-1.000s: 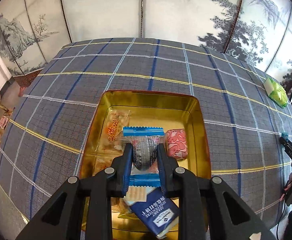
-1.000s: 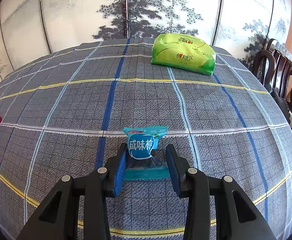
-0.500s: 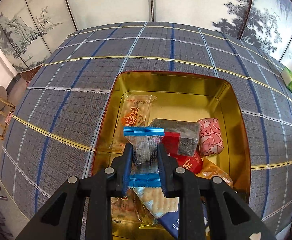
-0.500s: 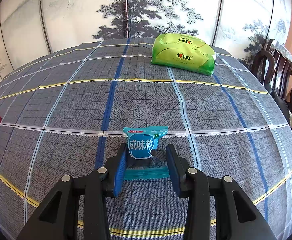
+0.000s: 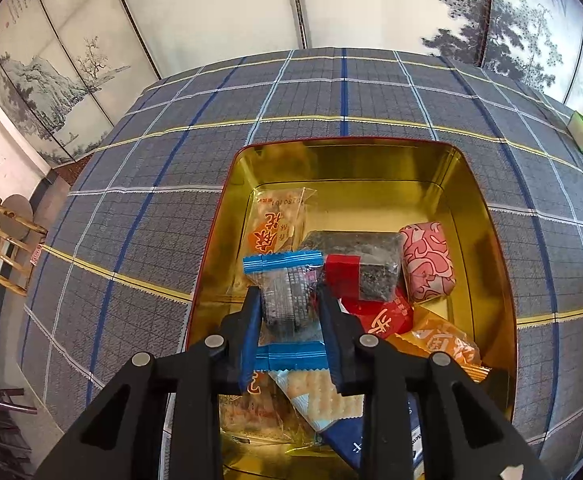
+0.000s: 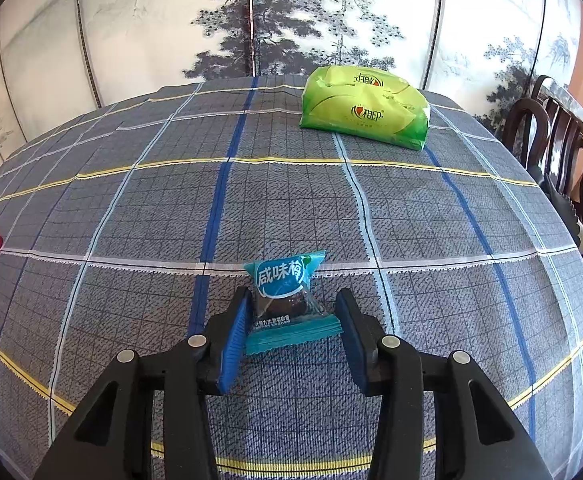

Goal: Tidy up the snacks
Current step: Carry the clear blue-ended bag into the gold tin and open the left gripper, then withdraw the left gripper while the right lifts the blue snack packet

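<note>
Over the gold tin [image 5: 467, 184], the left tool [image 5: 287, 312] has a blue-ended clear snack packet [image 5: 285, 296] between its opening jaws, pads still touching it. Beneath it lie more wrapped snacks, partly hidden by the tool; their print is hard to read. Right of the tin, on the counter [image 6: 411, 220], the right tool [image 6: 293, 318] is opening, one pad clear of a teal packet [image 6: 287, 296] printed 咸味梅. Beyond sits a green pack [image 6: 365, 112].
</note>
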`<move>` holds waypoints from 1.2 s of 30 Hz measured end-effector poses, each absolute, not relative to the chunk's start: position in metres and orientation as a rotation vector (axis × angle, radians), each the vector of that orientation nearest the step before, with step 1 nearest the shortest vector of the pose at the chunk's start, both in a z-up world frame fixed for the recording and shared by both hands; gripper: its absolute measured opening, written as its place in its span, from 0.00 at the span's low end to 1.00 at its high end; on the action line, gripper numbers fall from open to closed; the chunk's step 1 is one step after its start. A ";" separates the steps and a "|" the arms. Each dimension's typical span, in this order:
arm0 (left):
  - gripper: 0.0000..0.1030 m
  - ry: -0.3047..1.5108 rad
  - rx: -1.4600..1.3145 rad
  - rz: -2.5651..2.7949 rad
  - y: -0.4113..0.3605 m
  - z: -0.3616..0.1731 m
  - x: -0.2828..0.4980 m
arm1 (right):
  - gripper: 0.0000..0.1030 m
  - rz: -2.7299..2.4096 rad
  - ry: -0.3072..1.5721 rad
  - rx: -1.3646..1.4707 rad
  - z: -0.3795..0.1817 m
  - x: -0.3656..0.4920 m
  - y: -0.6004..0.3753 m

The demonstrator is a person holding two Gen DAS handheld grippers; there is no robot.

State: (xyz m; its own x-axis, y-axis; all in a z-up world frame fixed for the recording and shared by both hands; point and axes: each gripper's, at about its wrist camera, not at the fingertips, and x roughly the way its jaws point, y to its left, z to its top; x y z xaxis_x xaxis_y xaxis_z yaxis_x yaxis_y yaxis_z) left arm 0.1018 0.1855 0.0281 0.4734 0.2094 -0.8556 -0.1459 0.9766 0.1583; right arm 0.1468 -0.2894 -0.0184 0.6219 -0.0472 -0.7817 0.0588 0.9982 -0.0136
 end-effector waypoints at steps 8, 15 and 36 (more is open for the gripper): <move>0.32 1.025 0.109 0.227 0.180 0.035 0.100 | 0.72 -0.072 0.924 0.029 -0.020 0.153 -0.291; 0.36 1.002 0.102 0.201 0.174 0.043 0.095 | 0.64 -0.062 0.917 0.021 -0.019 0.151 -0.291; 0.55 0.978 0.073 0.197 0.171 0.057 0.081 | 0.46 -0.024 0.954 -0.055 -0.014 0.158 -0.293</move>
State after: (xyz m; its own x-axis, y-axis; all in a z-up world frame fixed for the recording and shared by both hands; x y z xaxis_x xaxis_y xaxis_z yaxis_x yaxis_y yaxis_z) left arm 0.0806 0.1710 0.0572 0.5429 0.1985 -0.8160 -0.1333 0.9797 0.1497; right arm 0.1578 -0.2934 -0.0138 0.5785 -0.0446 -0.8145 -0.0042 0.9983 -0.0577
